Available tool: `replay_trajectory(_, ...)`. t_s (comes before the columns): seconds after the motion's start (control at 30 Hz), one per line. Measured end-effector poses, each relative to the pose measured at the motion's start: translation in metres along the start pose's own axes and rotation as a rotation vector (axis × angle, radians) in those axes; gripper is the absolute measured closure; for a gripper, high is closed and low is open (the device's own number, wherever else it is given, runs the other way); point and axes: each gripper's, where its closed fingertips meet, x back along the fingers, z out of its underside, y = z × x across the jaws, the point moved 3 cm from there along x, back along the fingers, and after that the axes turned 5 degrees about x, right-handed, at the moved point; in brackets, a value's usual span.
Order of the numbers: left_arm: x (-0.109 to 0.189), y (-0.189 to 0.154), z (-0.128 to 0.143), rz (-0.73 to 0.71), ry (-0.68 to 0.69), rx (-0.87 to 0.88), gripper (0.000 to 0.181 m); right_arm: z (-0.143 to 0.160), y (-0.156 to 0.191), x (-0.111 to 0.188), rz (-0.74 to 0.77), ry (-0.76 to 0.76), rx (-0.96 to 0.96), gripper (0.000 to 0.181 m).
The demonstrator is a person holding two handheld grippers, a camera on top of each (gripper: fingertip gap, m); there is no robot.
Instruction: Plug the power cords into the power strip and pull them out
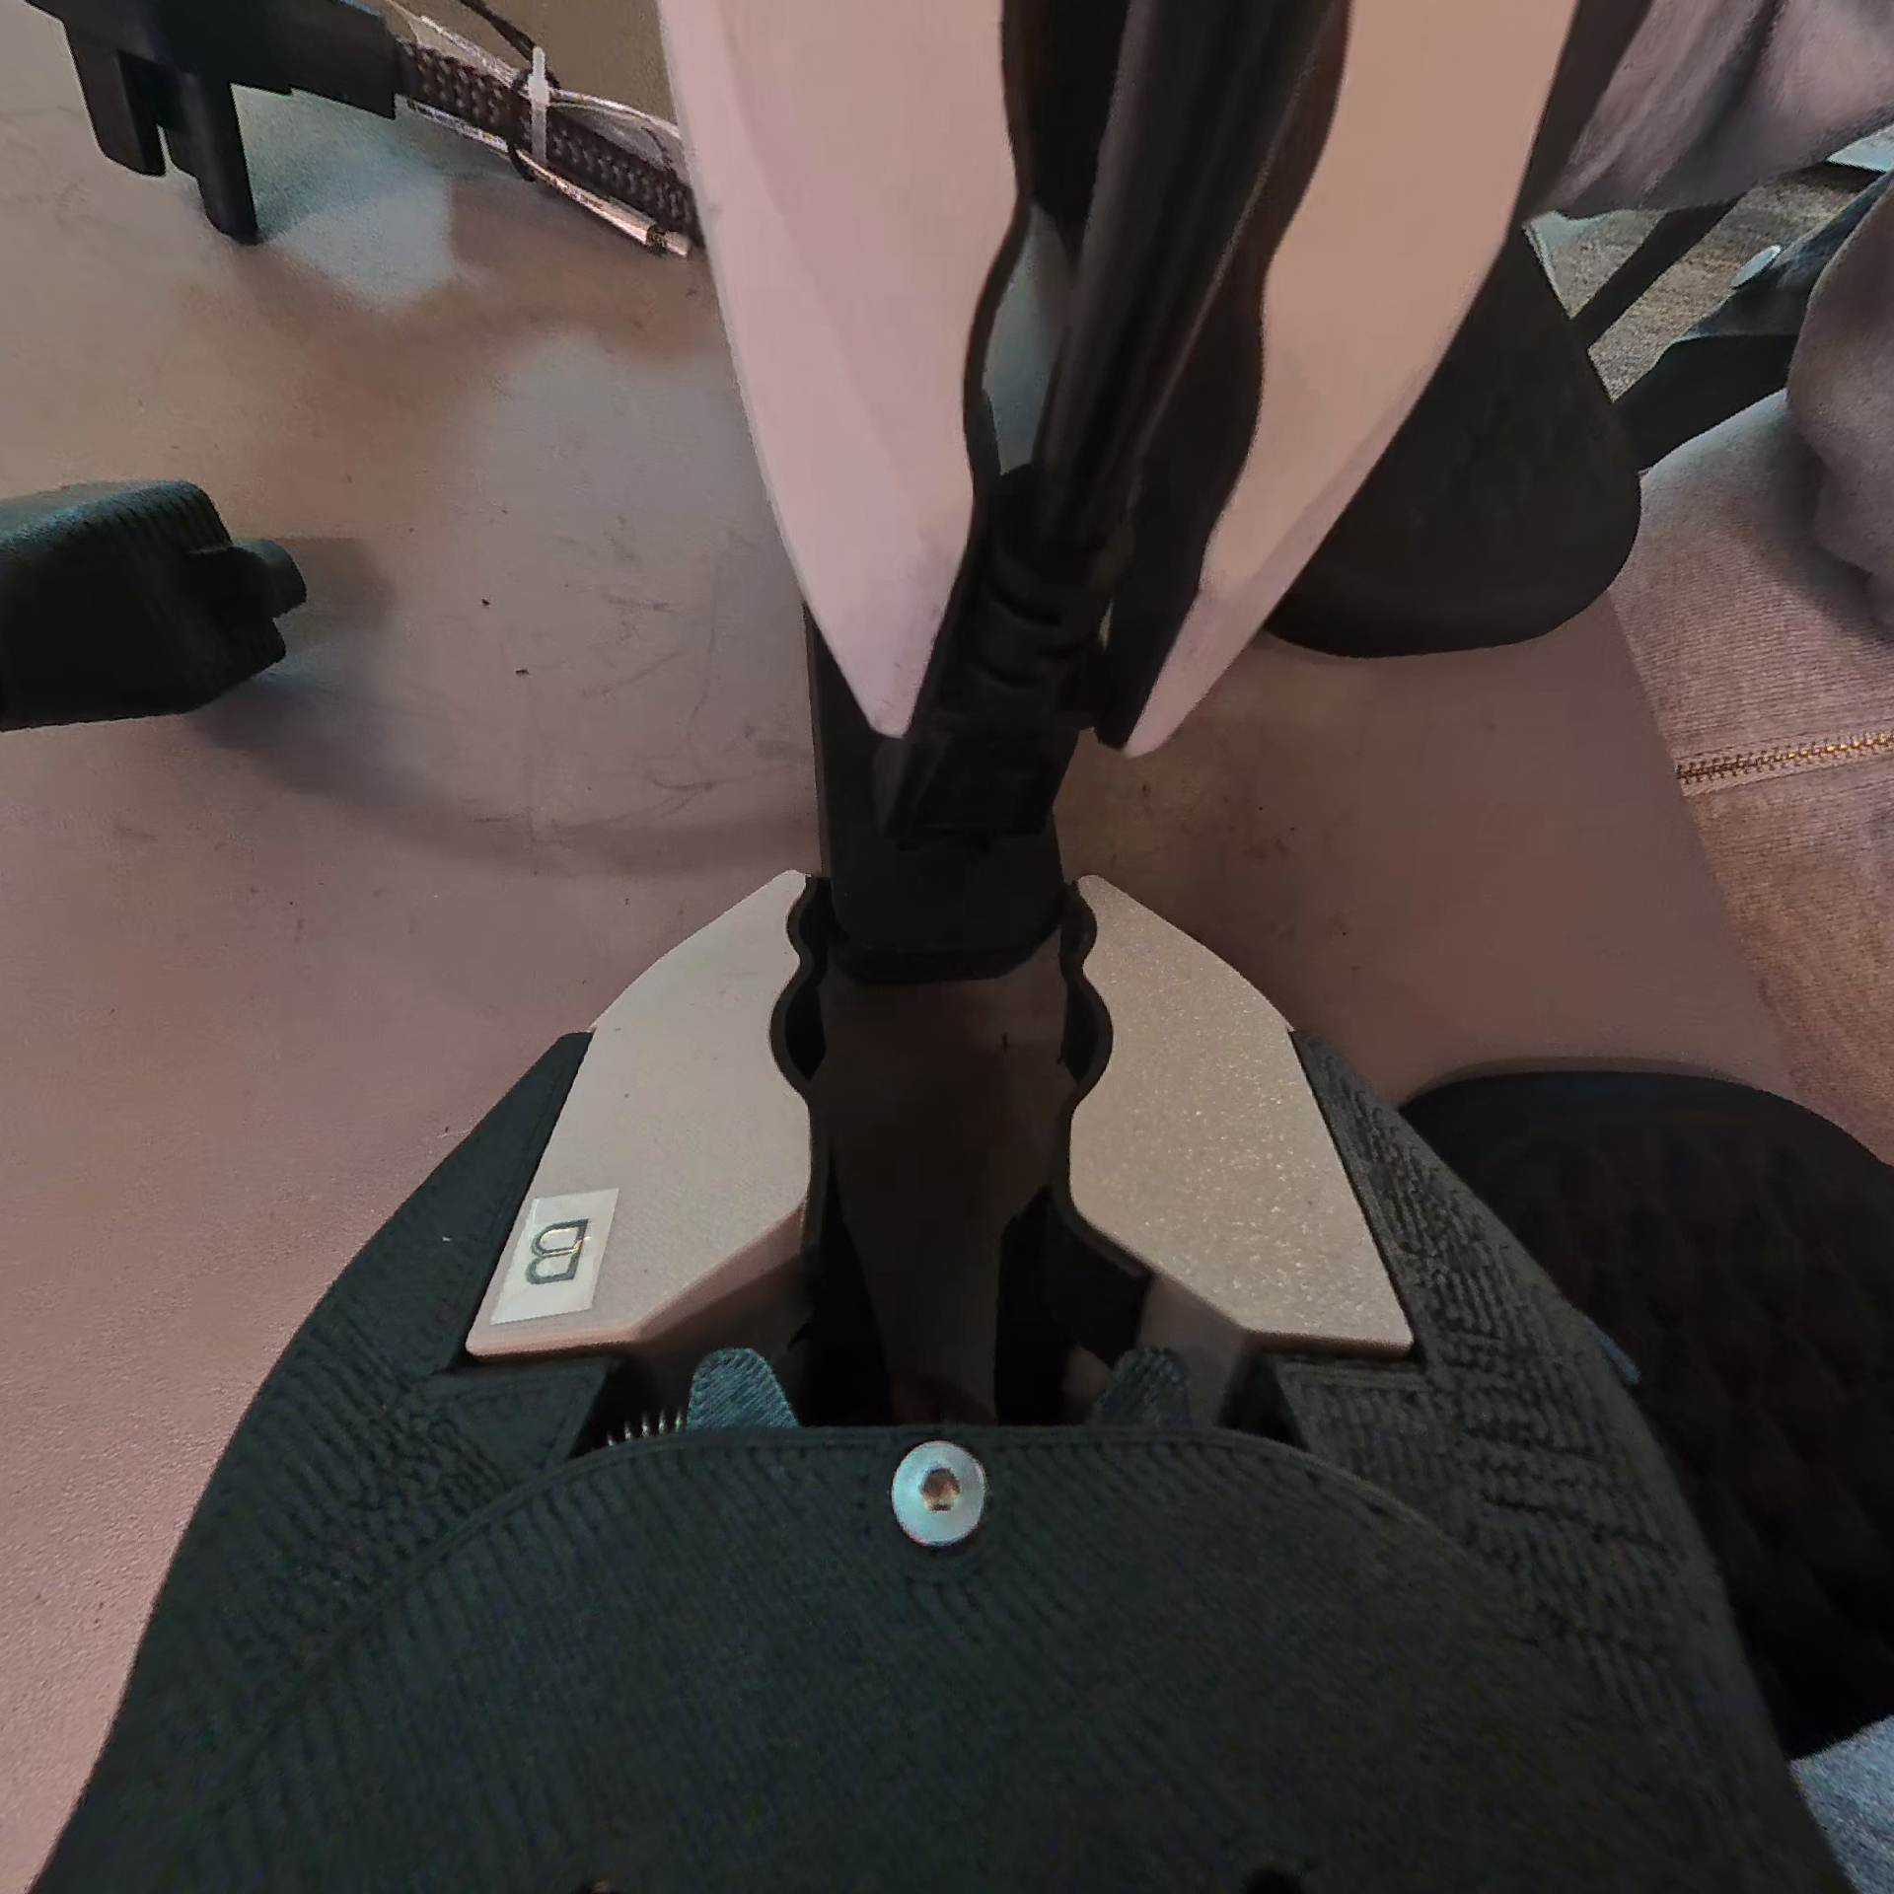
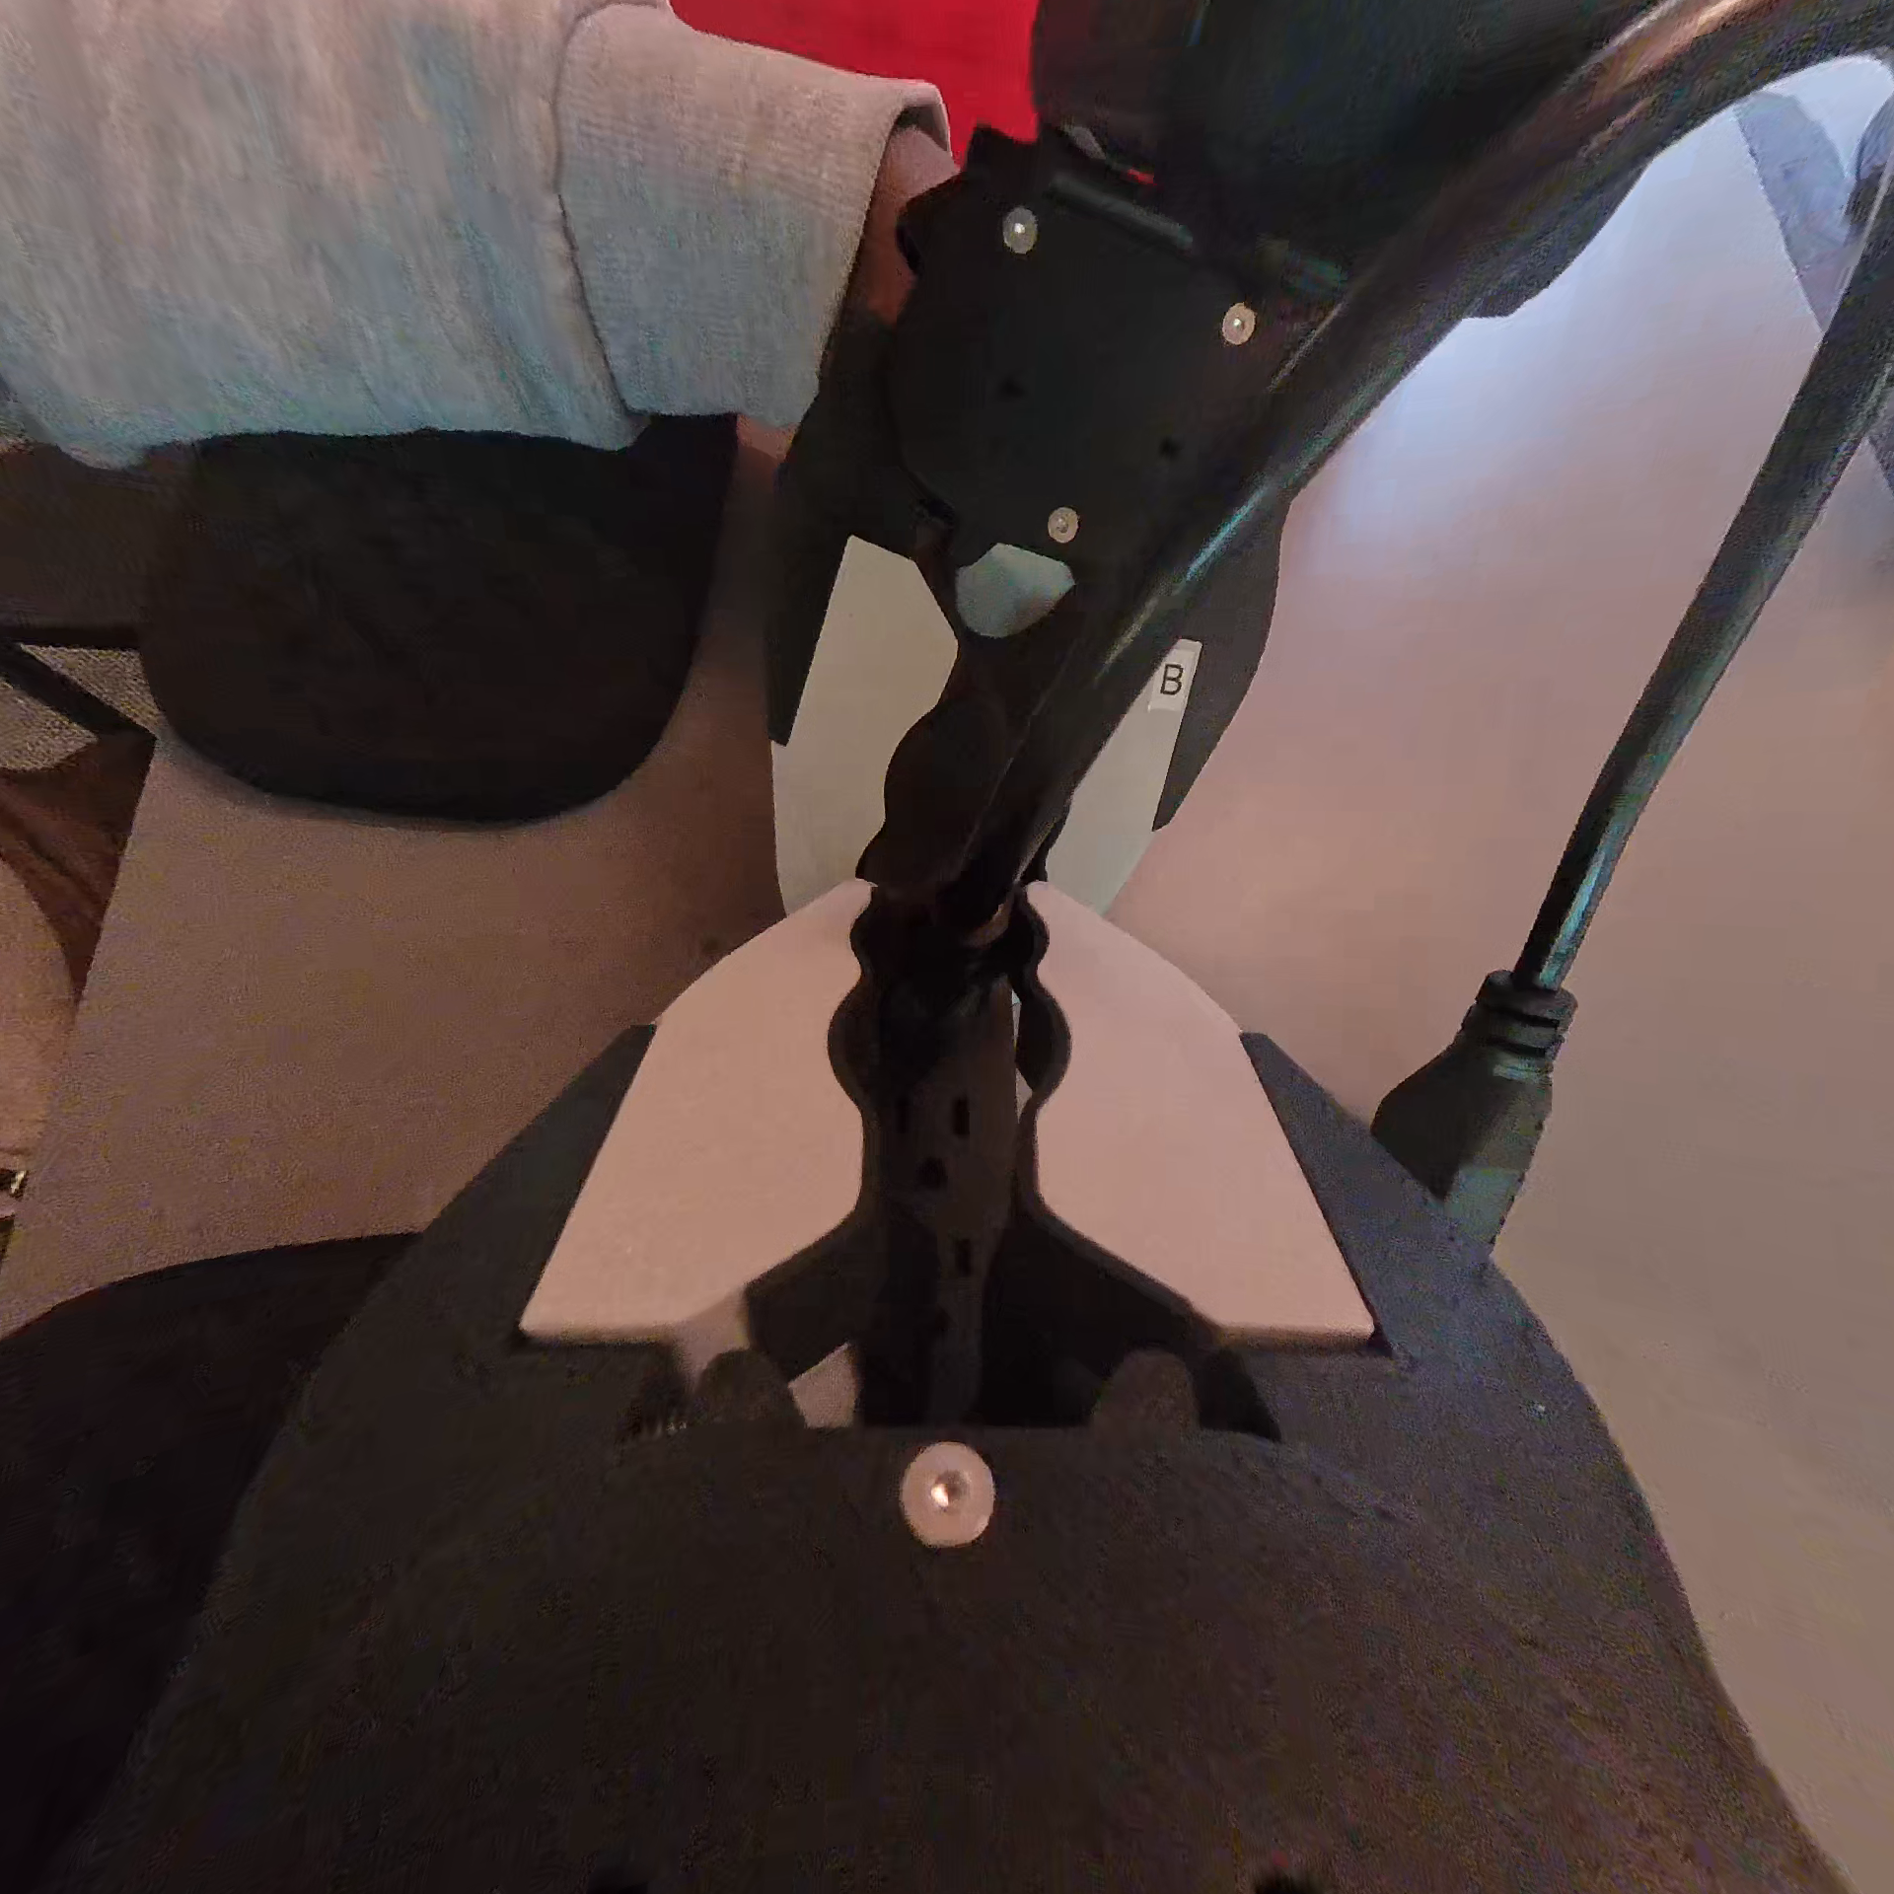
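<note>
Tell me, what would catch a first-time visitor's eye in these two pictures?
In the left wrist view, the left tool clamps the end of a black power strip, while the right tool's big pale fingers reach down from the top, pinching a black plug. In the right wrist view, a second black plug rests on the pale table at right, and a grey sleeve fills the upper left.

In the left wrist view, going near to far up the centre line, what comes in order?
Left gripper shut on the power strip → black plug → right gripper gripping that plug → cord running up between its white fingers.
</note>
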Motion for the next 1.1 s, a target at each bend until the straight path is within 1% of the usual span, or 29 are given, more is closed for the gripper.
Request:
replay_trajectory(0.07, 0.000, 0.000, 0.000, 0.001, 0.000, 0.002, 0.137, -0.001, 0.000, -0.002, 0.008, 0.015, -0.040, 0.157)
replay_trajectory(0.2, -0.001, 0.000, 0.000, 0.000, -0.001, 0.000, 0.136, 0.003, 0.000, 0.004, 0.000, 0.043, -0.017, 0.157)
replay_trajectory(0.37, 0.000, 0.000, 0.000, 0.001, -0.001, 0.006, 0.137, 0.001, -0.001, -0.002, 0.001, 0.009, -0.060, 0.157)
replay_trajectory(0.43, 0.000, 0.000, 0.000, -0.001, -0.001, 0.003, 0.137, 0.003, -0.001, 0.002, -0.005, 0.042, -0.061, 0.157)
replay_trajectory(0.53, -0.001, -0.001, -0.001, 0.000, -0.002, 0.004, 0.137, 0.001, 0.000, -0.001, -0.006, 0.038, -0.087, 0.156)
replay_trajectory(0.67, -0.001, -0.001, 0.000, 0.000, -0.001, 0.004, 0.137, 0.002, 0.000, 0.002, 0.004, 0.083, -0.089, 0.156)
replay_trajectory(0.73, -0.001, -0.001, -0.001, 0.000, 0.000, 0.003, 0.137, 0.002, 0.000, 0.001, -0.003, 0.068, -0.105, 0.157)
replay_trajectory(0.8, -0.001, -0.001, -0.001, 0.002, -0.001, 0.005, 0.137, 0.001, 0.000, -0.001, 0.001, 0.043, -0.071, 0.157)
replay_trajectory(0.83, -0.001, -0.001, -0.001, 0.001, -0.001, 0.003, 0.137, 0.001, 0.000, 0.000, 0.001, 0.037, -0.040, 0.155)
replay_trajectory(0.87, -0.001, -0.001, -0.001, 0.001, 0.000, 0.003, 0.137, 0.001, 0.001, 0.000, -0.009, 0.014, -0.016, 0.149)
replay_trajectory(0.93, -0.001, -0.001, -0.001, 0.000, -0.001, 0.003, 0.137, -0.001, -0.002, 0.003, -0.029, -0.056, -0.062, 0.132)
replay_trajectory(0.97, -0.001, -0.001, -0.001, 0.000, -0.001, 0.003, 0.137, -0.004, -0.003, 0.007, -0.055, -0.105, -0.094, 0.132)
replay_trajectory(1.0, -0.001, -0.001, -0.001, 0.000, -0.001, 0.003, 0.137, -0.009, -0.003, 0.013, -0.081, -0.165, -0.113, 0.142)
replay_trajectory(1.03, -0.001, -0.001, -0.001, 0.001, -0.001, 0.004, 0.137, -0.013, -0.003, 0.018, -0.100, -0.216, -0.115, 0.156)
replay_trajectory(1.07, -0.001, -0.001, -0.001, 0.001, -0.001, 0.004, 0.137, -0.013, -0.004, 0.020, -0.088, -0.225, -0.114, 0.161)
replay_trajectory(1.1, -0.001, -0.001, -0.001, 0.001, -0.001, 0.004, 0.137, -0.011, -0.005, 0.019, -0.075, -0.203, -0.101, 0.164)
